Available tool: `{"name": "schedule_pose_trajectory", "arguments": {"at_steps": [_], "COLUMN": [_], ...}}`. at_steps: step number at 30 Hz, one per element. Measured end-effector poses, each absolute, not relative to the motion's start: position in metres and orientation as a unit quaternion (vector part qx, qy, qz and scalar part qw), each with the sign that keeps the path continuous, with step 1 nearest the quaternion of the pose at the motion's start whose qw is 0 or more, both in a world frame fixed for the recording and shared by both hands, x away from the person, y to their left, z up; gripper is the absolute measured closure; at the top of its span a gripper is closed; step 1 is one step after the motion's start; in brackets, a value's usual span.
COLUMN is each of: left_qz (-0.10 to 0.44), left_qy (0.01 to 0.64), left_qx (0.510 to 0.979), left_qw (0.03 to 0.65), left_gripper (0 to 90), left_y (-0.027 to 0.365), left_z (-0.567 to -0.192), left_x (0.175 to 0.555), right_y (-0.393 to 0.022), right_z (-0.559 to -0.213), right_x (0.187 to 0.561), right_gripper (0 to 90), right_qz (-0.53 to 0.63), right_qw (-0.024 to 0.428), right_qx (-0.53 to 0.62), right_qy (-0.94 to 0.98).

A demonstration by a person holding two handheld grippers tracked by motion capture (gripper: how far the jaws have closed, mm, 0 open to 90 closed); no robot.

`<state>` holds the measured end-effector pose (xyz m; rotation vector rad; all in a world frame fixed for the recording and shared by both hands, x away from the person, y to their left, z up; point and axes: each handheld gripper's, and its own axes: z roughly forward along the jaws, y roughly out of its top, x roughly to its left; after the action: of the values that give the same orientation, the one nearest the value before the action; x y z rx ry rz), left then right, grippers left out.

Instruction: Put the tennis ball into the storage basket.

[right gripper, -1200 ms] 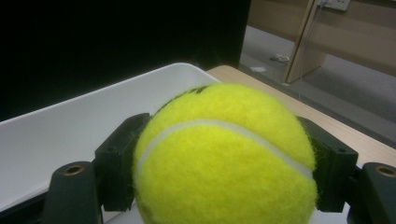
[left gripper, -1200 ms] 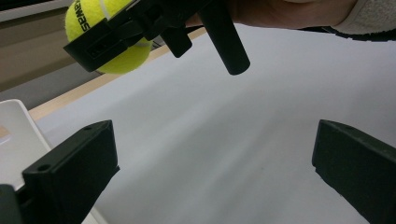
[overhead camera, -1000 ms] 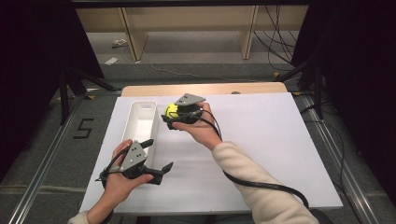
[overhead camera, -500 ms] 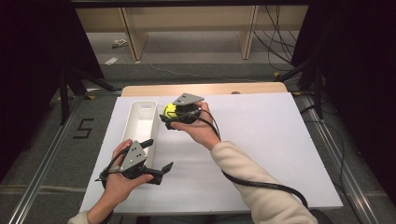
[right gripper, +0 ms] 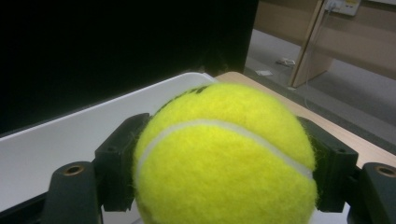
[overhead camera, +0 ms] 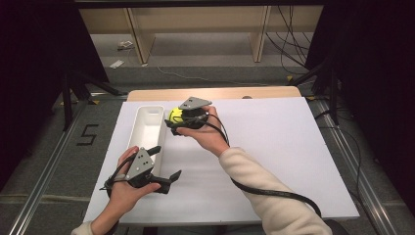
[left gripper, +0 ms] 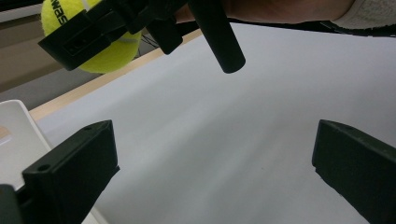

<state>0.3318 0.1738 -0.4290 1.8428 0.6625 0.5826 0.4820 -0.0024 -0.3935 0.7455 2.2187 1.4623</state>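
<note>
Your right gripper (overhead camera: 175, 122) is clamped on the ball (overhead camera: 175, 115), one jaw on each side of it, and you hold it in the air near the far edge of the table (overhead camera: 274, 147), just beside the far end of the tray (overhead camera: 148, 128). The step in hand looks like dropping the ball into that tray. In the right gripper view the ball (right gripper: 224, 154) sits squarely between the pads with the tray wall (right gripper: 140, 100) beyond it, so the grip seems sound; don't squeeze harder. Carry the ball sideways until it hangs over the tray's hollow, not its rim, then lower it close to the floor before you let go, since a tennis ball will likely bounce out if dropped from height. Your left gripper (overhead camera: 164, 166) rests near the front left corner with its jaws spread wide and nothing between them; it sits near the tray's near end, so keep it there, clear of the path.
</note>
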Motion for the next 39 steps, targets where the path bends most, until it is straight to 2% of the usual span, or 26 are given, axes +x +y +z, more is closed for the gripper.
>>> {"name": "schedule_pose_trajectory", "arguments": {"at_steps": [39], "left_qz": [0.245], "left_qy": [0.275], "left_qx": [0.771], "left_qw": [0.519], "left_gripper": [0.0], "left_y": [0.173], "left_z": [-0.429], "left_x": [0.331], "right_y": [0.013], "right_z": [-0.388], "right_x": [0.481], "right_gripper": [26.7], "right_qz": [0.524], "right_qw": [0.181], "right_qx": [0.251], "right_qy": [0.793]}}
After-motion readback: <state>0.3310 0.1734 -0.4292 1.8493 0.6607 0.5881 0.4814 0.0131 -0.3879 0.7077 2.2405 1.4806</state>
